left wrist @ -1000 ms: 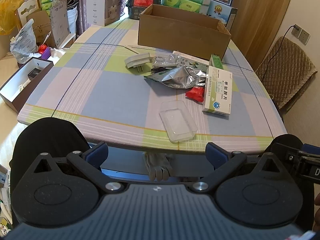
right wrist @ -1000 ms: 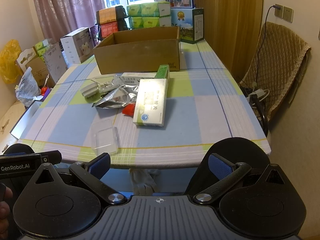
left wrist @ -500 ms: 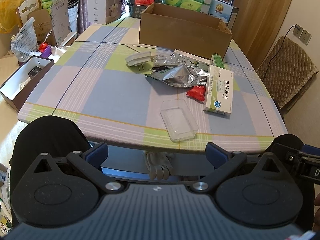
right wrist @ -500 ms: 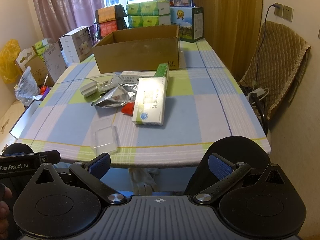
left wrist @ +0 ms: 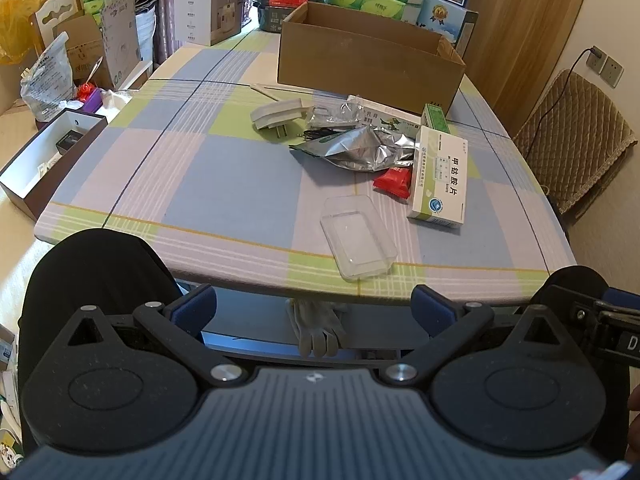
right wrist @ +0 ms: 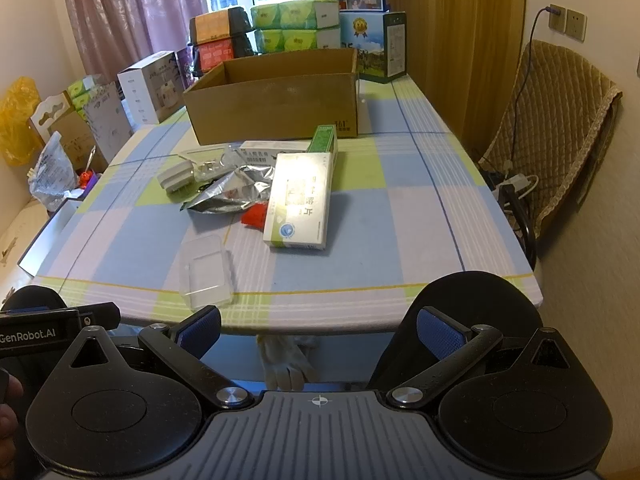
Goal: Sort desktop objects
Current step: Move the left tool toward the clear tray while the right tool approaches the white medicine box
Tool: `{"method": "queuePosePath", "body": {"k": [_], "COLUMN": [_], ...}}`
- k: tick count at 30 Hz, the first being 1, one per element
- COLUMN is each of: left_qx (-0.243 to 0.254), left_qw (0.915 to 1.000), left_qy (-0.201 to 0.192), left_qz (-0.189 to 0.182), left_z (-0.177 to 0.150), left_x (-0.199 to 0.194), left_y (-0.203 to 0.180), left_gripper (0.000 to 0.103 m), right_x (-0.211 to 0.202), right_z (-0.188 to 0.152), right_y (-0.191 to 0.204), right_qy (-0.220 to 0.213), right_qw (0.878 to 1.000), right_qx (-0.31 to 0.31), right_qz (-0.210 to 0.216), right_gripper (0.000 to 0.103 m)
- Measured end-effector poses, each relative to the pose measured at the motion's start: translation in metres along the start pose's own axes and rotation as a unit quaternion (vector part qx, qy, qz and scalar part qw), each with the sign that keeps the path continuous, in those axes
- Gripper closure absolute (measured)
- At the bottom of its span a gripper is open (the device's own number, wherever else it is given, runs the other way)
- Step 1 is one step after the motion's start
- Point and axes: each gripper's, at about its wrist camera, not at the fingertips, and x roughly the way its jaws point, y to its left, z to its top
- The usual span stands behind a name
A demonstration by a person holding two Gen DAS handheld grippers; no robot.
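A checked table (left wrist: pixel 224 184) holds a pile of small things. Nearest the front edge lies a clear plastic case (left wrist: pixel 358 236) (right wrist: pixel 206 274). Beside it are a white and green medicine box (left wrist: pixel 440 178) (right wrist: pixel 302 200), a red packet (left wrist: pixel 394 182), a crumpled silver foil bag (left wrist: pixel 360 148) (right wrist: pixel 228 196), a white plug adapter (left wrist: pixel 278 114) (right wrist: pixel 176 176) and a slim green box (right wrist: pixel 325 140). An open cardboard box (left wrist: pixel 368 60) (right wrist: pixel 276 100) stands behind them. My left gripper (left wrist: pixel 314 306) and right gripper (right wrist: pixel 318 328) hang open below the table's front edge, holding nothing.
Stacked cartons and green tissue packs (right wrist: pixel 296 24) line the far end. A quilted chair (right wrist: pixel 560 136) stands to the right, an open dark box (left wrist: pixel 44 160) and bags to the left. A pale glove (left wrist: pixel 316 328) hangs under the table. Dark-clothed knees (left wrist: pixel 96 276) sit at the edge.
Both grippers have crept slightly forward toward the table, so the objects look a little nearer. The jaws have stayed open and nothing on the table has moved.
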Motion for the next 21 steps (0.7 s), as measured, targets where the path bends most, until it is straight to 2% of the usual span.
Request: {"method": "queuePosePath", "body": {"k": [21], "left_qx": [0.000], "left_qw": [0.9999], "left_qy": [0.012], "left_qz": [-0.001], "left_z": [-0.0016], "left_x": [0.0071], "left_y": [-0.0003], "left_gripper": [0.001], "right_x": [0.0055], "right_z": [-0.0009], "right_y": [-0.0027], "right_qy": [0.008], "right_qw": [1.000], "right_qx": [0.003], "right_qz": [0.001], "right_gripper": [0.002]}}
